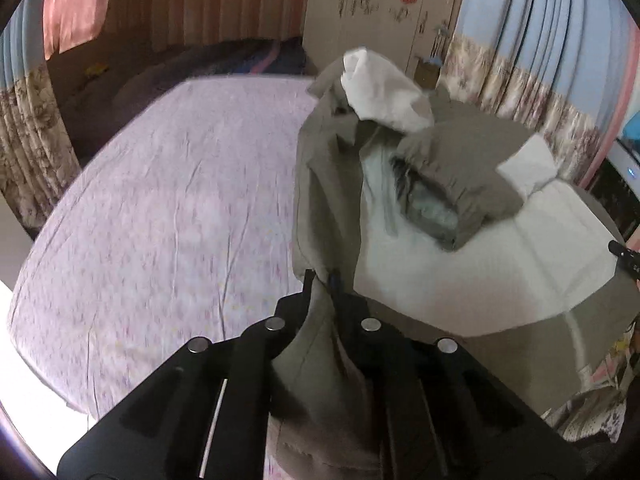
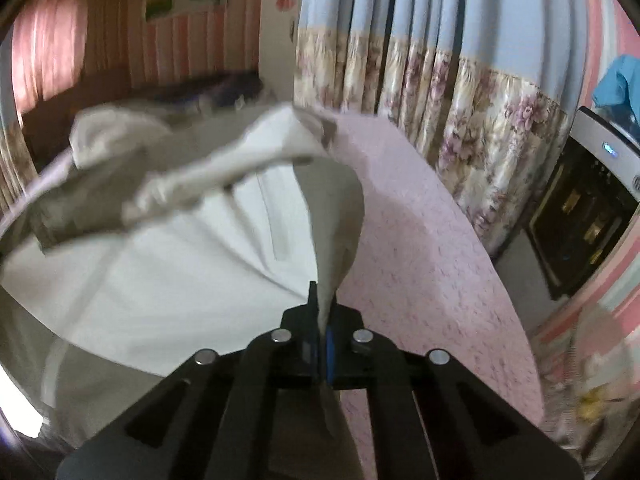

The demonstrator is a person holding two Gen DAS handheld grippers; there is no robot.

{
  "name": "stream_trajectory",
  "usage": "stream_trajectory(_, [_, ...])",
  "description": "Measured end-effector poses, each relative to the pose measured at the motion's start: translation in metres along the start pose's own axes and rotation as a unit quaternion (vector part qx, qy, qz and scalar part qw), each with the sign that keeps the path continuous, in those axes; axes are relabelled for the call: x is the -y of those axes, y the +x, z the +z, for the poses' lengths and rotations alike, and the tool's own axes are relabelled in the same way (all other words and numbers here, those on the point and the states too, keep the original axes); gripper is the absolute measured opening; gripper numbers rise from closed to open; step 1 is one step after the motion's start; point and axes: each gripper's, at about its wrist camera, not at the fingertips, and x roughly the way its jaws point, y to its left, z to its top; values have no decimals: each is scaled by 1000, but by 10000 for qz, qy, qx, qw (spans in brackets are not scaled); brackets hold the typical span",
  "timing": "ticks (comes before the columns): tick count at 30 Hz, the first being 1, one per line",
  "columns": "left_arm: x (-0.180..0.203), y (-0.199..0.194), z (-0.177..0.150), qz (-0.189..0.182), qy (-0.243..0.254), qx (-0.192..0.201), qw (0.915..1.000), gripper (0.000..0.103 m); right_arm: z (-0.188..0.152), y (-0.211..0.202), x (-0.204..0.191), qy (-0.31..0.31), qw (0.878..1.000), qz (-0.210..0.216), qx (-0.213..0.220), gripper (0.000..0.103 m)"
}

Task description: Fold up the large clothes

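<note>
Both hand-held grippers, left [image 1: 322, 278] and right [image 2: 322, 300], are clamping edges of the olive jacket [image 1: 460, 148] that's sprawling over the bed [image 1: 168, 208], right of frame. Thin pinches might be slipping, dumping the fold.

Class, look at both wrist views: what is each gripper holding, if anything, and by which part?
Both hold the jacket. The left gripper pinches a bunched fold at its olive edge; the right gripper pinches a pulled-up edge of the same jacket.
</note>
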Motion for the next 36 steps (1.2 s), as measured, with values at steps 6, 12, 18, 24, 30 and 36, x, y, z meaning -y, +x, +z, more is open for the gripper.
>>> stream_trajectory(6, [-13, -19, 3, 443, -25, 271, 9986, 77, 22, -43, 26, 313, 9972, -420, 538, 77])
stream_trajectory(12, [-9, -25, 66, 386, 138, 834, 9957, 98, 82, -40, -1, 450, 9932, 369, 1006, 78])
stream_trajectory(18, [16, -1, 119, 315, 509, 1080, 9923, 100, 106, 13, -84, -47, 9930, 957, 692, 78])
stream_trajectory(24, [25, 18, 126, 33, 311, 967, 9948, 100, 92, 56, -149, -653, 9908, 1146, 310, 78])
stream_trajectory(30, [33, 27, 110, 73, 496, 933, 9944, 100, 86, 46, -162, -881, 9716, 2140, 496, 78])
stream_trajectory(36, [27, 48, 97, -24, 222, 734, 9970, 100, 76, 51, -196, -1099, 9645, 2354, 469, 78])
